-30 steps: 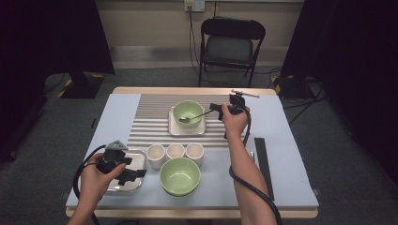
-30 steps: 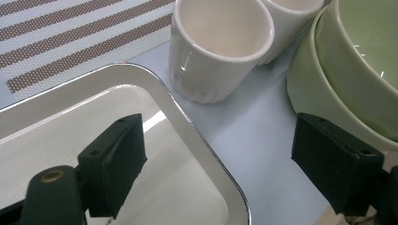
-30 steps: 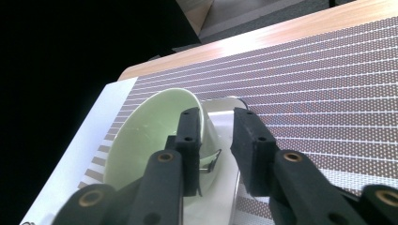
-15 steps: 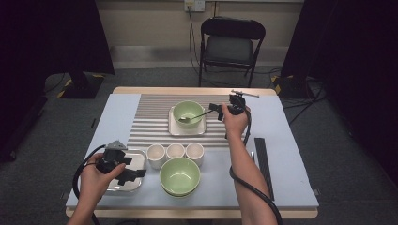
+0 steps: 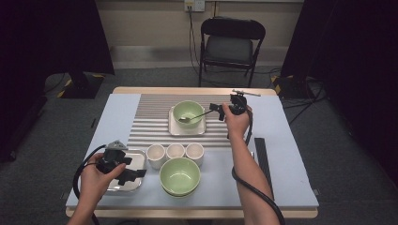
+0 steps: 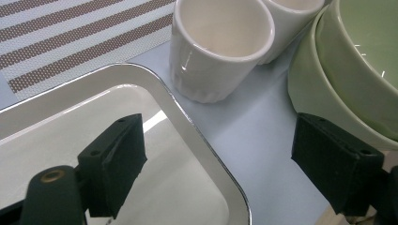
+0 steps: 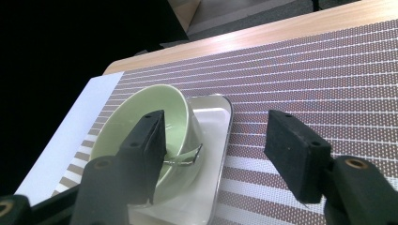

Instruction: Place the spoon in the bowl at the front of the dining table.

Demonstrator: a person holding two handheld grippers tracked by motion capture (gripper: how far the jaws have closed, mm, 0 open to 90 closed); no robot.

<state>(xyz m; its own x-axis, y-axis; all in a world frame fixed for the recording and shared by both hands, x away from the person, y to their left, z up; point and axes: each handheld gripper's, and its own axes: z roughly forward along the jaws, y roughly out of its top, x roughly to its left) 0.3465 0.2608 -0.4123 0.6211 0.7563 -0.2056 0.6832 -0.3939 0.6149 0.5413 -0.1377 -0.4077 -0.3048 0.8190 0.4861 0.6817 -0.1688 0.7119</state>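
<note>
A person seated at a table works two hand-held grippers over a set of dishes. The right gripper (image 5: 217, 109) hovers at the far side of the striped mat (image 5: 150, 122), its jaws standing apart after having just been opening. In the right gripper view no pad presses on the spoon (image 7: 184, 157), whose handle end pokes out past the left pad and rests on the rim of the small green bowl (image 7: 141, 122). From above, the spoon (image 5: 193, 116) lies with its scoop inside that bowl (image 5: 188, 112) and its handle slanting up toward the gripper. The bowl sits on a small square tray (image 5: 174, 129).

The left gripper (image 5: 133, 174) rests at the near left corner of the table, jaws wide and empty, straddling the edge of a shiny metal tray (image 6: 197, 140). Just beside it stand three white cups (image 5: 175, 152) in a row, and in front of them a large green bowl (image 5: 179, 174) that seems to be stacked on another.

The step in hand looks like the release of the spoon into the small bowl. The spoon now appears to rest on its own. The next move likely calls for the right hand to draw back and up along the line of the handle, so that the left pad does not catch the handle end and tip the spoon off the rim. The left hand waits, well apart from that work.
</note>
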